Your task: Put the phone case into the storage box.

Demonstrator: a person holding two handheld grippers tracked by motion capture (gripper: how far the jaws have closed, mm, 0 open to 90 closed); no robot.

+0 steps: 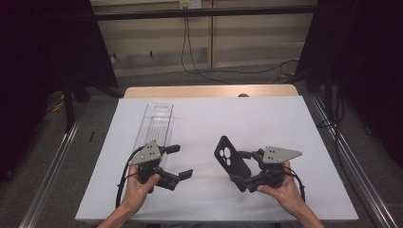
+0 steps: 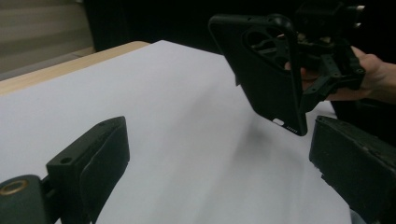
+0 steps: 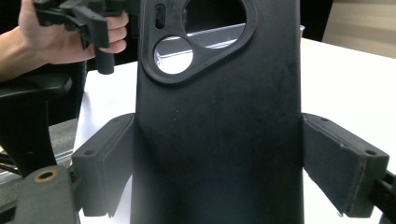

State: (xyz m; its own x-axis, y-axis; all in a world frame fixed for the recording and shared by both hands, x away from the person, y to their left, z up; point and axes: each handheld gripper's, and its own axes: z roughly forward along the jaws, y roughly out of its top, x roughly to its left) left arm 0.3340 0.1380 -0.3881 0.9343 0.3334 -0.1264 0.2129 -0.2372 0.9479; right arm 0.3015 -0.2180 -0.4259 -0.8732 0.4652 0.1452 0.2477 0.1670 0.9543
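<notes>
The right tongs [image 1: 243, 166] are clamped on a black phone case [image 1: 231, 161], 1 jaw on each long edge, holding it tilted above the white counter [image 1: 285, 123] with its camera cut-out at the end far from the tongs. The left tongs [image 1: 179, 161] stand wide apart with nothing between them, pointing toward the case, which hangs just beyond their tips. A clear plastic box [image 1: 156, 124] lies on the counter right behind the left tongs, on the side away from the right tongs
</notes>
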